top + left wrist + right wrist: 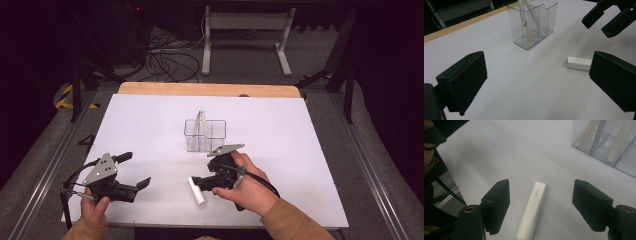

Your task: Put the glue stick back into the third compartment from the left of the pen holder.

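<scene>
A white cylindrical tube (198,192) (579,63) (532,211) lies flat on the white table, near the front. My right gripper (199,183) (541,205) hovers just over it, open. Its black jaws stand on either side of the tube without touching it. Farther back stands a clear plastic organizer (205,134) (534,22) (609,145) with compartments that hold upright white sticks. My left gripper (135,170) (539,82) rests at the front left, open, with only bare table between its jaws. The right gripper (609,17) also appears at the top right of the left gripper view.
A white sheet (150,125) covers the table, and a wooden edge (210,89) shows along the far side. Behind the table are a white desk frame (245,35) and loose cables (165,60) on the floor. Metal rails run along both sides.
</scene>
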Demonstrator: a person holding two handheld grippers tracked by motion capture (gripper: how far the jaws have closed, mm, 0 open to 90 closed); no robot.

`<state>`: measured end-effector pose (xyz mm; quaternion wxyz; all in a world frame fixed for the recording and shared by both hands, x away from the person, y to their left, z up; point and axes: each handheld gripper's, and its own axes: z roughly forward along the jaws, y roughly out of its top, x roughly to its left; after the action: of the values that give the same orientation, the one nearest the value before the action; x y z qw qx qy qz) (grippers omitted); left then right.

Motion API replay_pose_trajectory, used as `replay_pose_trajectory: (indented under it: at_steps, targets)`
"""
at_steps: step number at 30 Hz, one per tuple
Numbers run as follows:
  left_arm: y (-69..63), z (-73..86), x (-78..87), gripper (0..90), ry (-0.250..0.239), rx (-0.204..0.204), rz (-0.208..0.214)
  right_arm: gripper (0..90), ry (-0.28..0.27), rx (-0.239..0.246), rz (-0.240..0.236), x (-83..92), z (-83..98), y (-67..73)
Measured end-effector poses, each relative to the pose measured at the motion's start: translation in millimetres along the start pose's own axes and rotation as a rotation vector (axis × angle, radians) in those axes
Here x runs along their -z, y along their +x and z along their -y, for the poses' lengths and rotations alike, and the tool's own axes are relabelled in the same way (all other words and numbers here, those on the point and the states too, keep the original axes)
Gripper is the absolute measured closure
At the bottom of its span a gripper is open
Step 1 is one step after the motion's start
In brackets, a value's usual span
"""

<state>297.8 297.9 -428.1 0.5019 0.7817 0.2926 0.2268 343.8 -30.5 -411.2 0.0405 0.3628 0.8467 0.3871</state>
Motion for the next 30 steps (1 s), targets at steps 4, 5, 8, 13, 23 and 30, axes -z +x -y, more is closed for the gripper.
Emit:
replay_pose_trajectory:
  at_steps: [4, 5, 8, 13, 23, 30]
  targets:
    - [0.1, -0.2, -0.2, 2.2, 0.000, -0.004, -0.004, 31.0, 0.033, 0.008, 0.000, -3.0, 2.5, 2.3]
    - [0.2, -0.2, -0.2, 2.2, 0.000, -0.004, -0.004, 31.3, 0.041, 0.011, 0.000, -3.7, 3.2, 2.6]
    - [0.2, -0.1, -0.2, 2.2, 0.002, -0.001, -0.002, 32.1, 0.068, 0.017, 0.002, -5.8, 5.5, 3.6]
    - [0.2, -0.2, -0.3, 2.2, 0.002, -0.005, -0.004, 33.1, 0.114, 0.015, -0.002, -9.9, 10.3, 6.3]
    - [0.3, 0.1, -0.2, 2.2, 0.004, -0.002, -0.003, 33.7, 0.201, -0.003, -0.002, -21.2, 21.1, 12.1]
    - [0.1, 0.0, -0.2, 2.2, 0.004, -0.002, -0.004, 33.8, 0.237, 0.001, 0.016, -28.0, 29.5, 16.8]
